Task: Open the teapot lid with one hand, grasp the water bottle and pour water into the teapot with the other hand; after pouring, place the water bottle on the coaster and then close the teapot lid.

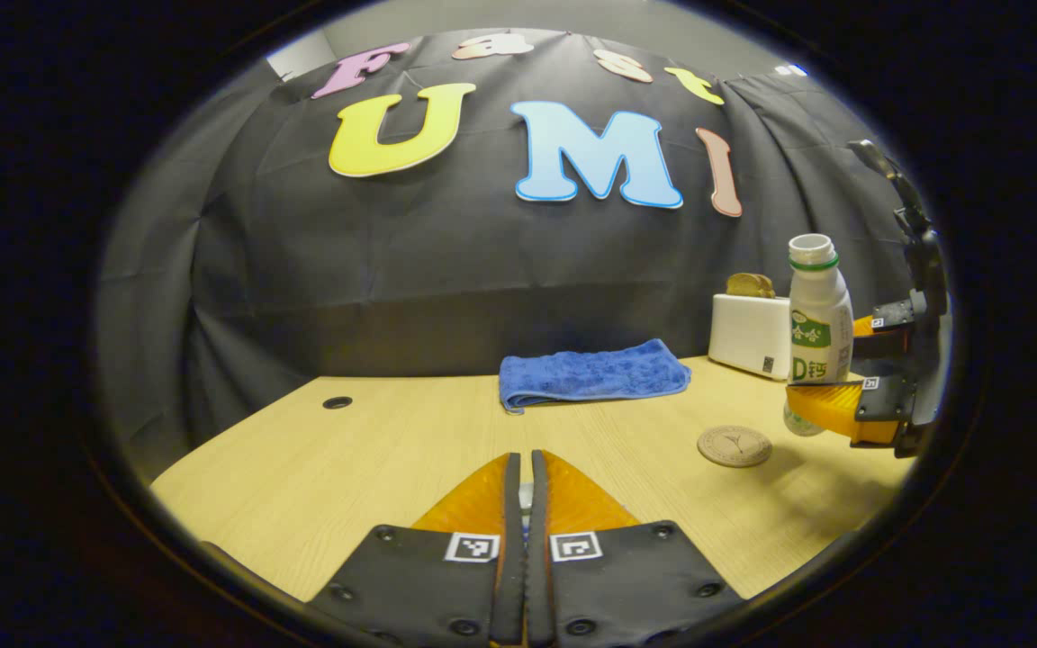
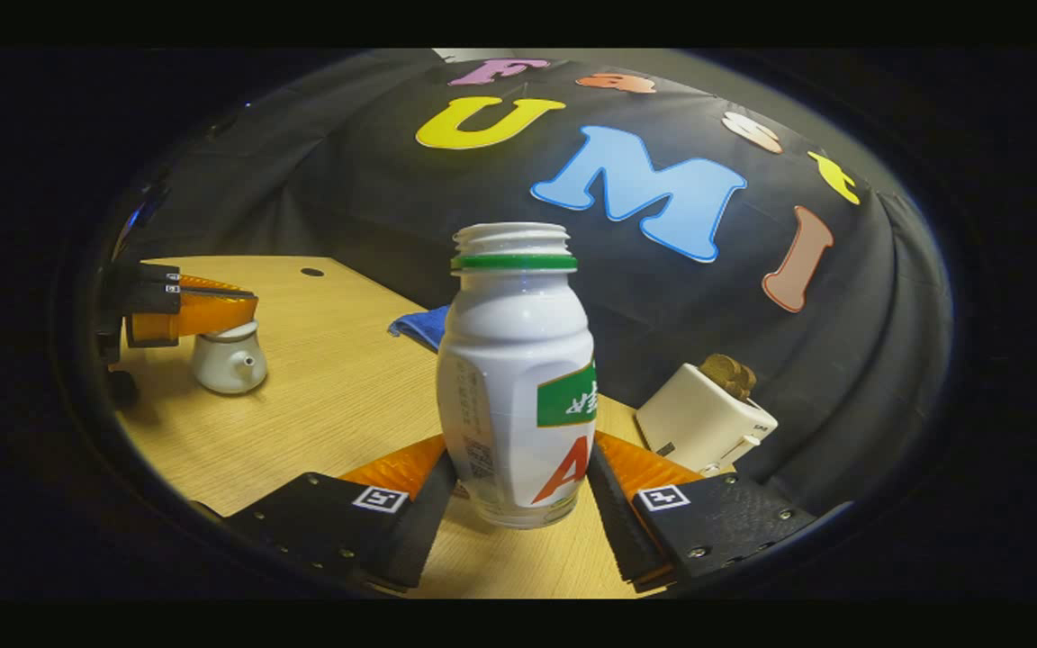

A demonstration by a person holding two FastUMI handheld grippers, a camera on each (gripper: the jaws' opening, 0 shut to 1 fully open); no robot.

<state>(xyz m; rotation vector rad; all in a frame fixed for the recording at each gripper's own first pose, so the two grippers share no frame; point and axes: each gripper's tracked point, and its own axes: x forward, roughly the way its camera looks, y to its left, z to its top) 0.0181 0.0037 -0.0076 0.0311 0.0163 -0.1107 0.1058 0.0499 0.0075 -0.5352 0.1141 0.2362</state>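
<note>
A white water bottle (image 2: 516, 387) with a green neck ring and no cap stands upright between my right gripper's (image 2: 518, 463) fingers, which press on its lower sides. In the left gripper view the bottle (image 1: 817, 315) is at the far right, held just right of the round brown coaster (image 1: 734, 445). The small white teapot (image 2: 229, 362) sits at the table's left. My left gripper (image 2: 239, 310) rests right on top of it. My left gripper (image 1: 525, 461) has its fingers nearly together on a small pale piece, seemingly the lid's knob; the lid itself is hidden.
A folded blue towel (image 1: 592, 373) lies at the back of the wooden table (image 1: 374, 459). A white toaster (image 1: 750, 337) with bread in it stands at the back right, behind the bottle. A cable hole (image 1: 337, 402) sits near the table's left rear.
</note>
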